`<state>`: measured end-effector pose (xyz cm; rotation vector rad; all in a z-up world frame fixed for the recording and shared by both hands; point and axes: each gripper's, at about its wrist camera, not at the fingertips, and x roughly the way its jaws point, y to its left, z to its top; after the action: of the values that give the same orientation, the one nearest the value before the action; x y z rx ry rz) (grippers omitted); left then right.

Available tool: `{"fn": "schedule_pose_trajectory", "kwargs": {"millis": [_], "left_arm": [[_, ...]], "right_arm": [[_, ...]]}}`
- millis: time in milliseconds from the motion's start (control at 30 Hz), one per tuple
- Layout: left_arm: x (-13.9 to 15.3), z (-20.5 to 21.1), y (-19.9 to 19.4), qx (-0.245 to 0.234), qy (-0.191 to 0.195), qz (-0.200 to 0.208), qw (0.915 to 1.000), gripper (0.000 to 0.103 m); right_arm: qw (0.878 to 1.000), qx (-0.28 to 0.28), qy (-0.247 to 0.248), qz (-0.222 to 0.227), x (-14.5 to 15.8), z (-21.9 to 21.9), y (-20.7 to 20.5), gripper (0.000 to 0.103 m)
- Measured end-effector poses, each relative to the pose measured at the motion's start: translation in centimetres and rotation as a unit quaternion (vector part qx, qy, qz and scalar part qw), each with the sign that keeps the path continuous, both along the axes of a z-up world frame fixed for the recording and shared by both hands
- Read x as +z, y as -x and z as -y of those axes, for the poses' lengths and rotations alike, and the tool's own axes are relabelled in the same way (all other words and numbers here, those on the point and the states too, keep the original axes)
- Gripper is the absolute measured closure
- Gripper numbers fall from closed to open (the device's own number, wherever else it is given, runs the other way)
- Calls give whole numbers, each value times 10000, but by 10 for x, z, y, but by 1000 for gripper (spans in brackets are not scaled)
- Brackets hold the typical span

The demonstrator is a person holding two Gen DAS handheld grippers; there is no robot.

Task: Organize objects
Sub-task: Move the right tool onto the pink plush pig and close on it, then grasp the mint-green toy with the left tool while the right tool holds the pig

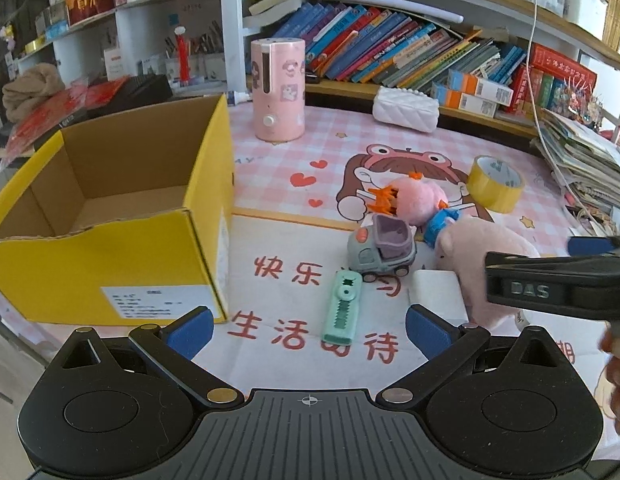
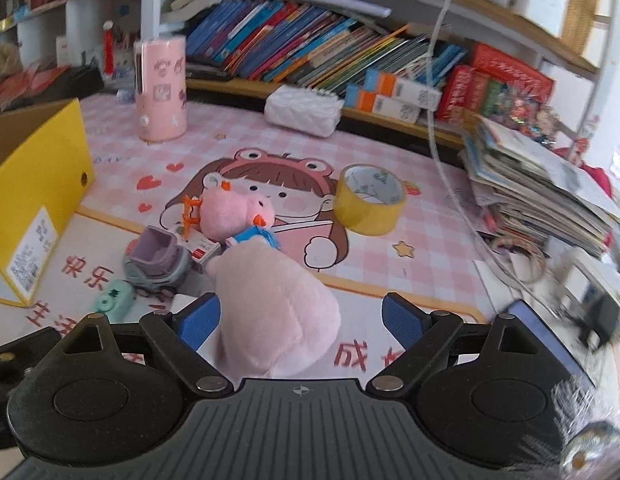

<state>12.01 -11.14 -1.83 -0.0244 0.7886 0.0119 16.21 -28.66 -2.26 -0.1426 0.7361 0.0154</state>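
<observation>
Right gripper (image 2: 299, 320) is spread wide around the pale pink plush (image 2: 269, 312), ungripped; closing off-centre could squeeze it aside into the toy truck (image 2: 157, 264) mid-mat.

Before me on the counter sits an open, empty yellow cardboard box (image 1: 109, 248), and to its right lie a mint-green stapler-like toy (image 1: 342, 306), a grey-and-purple toy truck (image 1: 384, 250), a round pink plush (image 1: 418, 200), a pale pink plush pig (image 2: 269, 304) and a yellow tape roll (image 1: 496, 184).
</observation>
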Motion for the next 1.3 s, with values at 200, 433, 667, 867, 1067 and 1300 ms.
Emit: {"fn": "schedule_pose_trajectory", "kwargs": {"millis": [200,433,667,867,1067,1300], "left_arm": [[-5,4,-7,118,36,-103,9999,1],[-9,13,-19,104,-53,-169,9998,12],[-15,24,-33,-16,-172,-183,9997,35],[-28,32,-45,-139,-234,-354,9990,56],[-40,35,-58,-159,-356,-491,9980,65],[-51,37,-67,-249,-239,-618,9975,80]], "right_arm": [[9983,462,74,-355,-21,2,-31,19],[9956,793,-31,-490,-28,9,-40,41],[9983,257,-507,95,16,43,-14,42],[9974,87,-655,302,23,57,7,41],[9971,149,-722,192,19,61,10,41],[9969,242,-731,161,18,63,11,41]]}}
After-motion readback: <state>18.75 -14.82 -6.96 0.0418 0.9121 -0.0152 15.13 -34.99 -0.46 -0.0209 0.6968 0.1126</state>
